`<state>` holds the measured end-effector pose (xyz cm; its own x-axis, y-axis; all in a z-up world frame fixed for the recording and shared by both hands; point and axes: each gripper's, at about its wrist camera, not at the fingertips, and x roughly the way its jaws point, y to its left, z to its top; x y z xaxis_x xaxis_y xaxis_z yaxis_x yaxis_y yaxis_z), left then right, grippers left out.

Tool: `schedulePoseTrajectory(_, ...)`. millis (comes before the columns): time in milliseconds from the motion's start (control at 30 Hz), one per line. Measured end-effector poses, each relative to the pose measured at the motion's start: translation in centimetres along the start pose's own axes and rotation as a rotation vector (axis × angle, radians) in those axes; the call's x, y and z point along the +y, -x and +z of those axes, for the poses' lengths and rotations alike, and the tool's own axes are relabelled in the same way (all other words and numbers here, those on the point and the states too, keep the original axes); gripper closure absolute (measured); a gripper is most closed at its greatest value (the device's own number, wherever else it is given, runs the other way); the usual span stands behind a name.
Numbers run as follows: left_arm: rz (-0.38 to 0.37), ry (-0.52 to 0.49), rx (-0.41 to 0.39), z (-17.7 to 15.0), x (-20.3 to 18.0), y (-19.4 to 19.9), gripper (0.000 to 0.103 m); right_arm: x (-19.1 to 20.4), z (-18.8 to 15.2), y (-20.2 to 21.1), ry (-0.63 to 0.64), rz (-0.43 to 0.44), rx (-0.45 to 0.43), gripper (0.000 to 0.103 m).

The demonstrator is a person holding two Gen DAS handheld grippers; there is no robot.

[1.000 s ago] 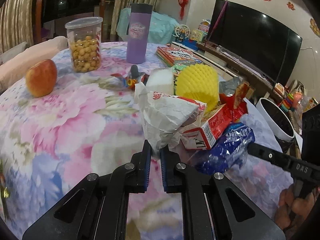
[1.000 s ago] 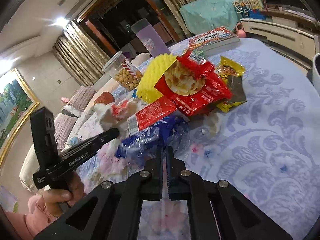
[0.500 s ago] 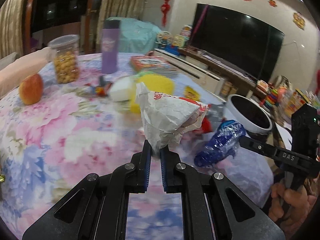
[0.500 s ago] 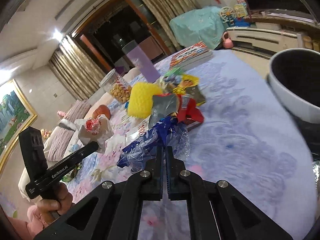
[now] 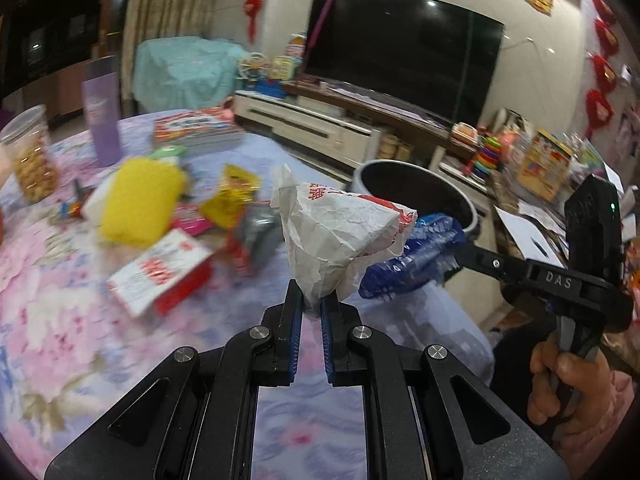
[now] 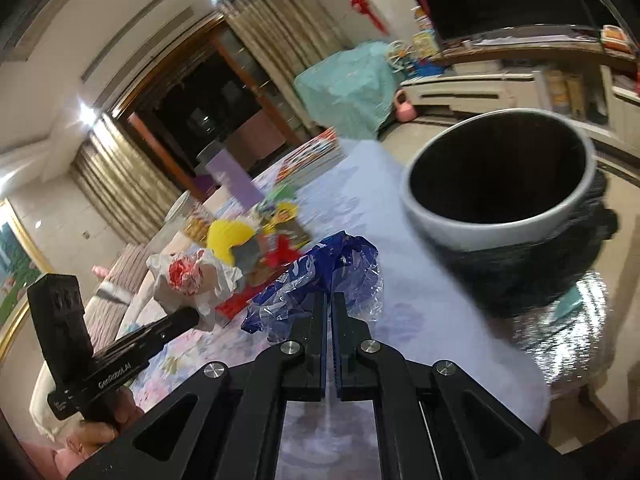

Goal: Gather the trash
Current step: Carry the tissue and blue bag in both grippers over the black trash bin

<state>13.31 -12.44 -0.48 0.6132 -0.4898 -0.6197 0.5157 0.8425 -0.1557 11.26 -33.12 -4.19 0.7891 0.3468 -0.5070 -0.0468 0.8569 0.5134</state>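
Left gripper (image 5: 311, 306): clamped on white paper wrapper (image 5: 340, 236)
Right gripper (image 6: 330, 308): clamped on blue plastic wrapper (image 6: 320, 276)
Bin (image 6: 500, 184): ahead-right of both grippers, nearer the right

Left wrist view: looking forward and down along its own fingers, close over the floral tablecloth (image 5: 60, 320), toward the television (image 5: 400, 52) in the upper middle. Right wrist view: tilted, close, aimed past the table edge. Shared by both: white-rimmed bin (image 5: 420, 196) (image 6: 500, 184), yellow sponge (image 5: 140, 200) (image 6: 228, 236), purple tumbler (image 5: 102, 116) (image 6: 232, 180).
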Motion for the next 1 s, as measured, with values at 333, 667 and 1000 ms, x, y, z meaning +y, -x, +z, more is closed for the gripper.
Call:
schedulePoseTrajectory(333,-0.043,-0.046,0.032,0.7,-3.4,-2.7,0.095,-3.6,1.1,2.0,-0.043,-0.063,-0.046,0.103)
schedulePoseTrajectory(667,0.010,0.021,0.015,0.5,0.2,-1.2,0.095,-3.0,0.6,-0.8,-0.079,0.011,-0.005,0.026)
schedulePoseTrajectory(1000,0.011,0.038,0.017,0.2,1.5,-0.9,0.095,-2.2,0.7,-5.9,-0.101,-0.033,0.062,0.072)
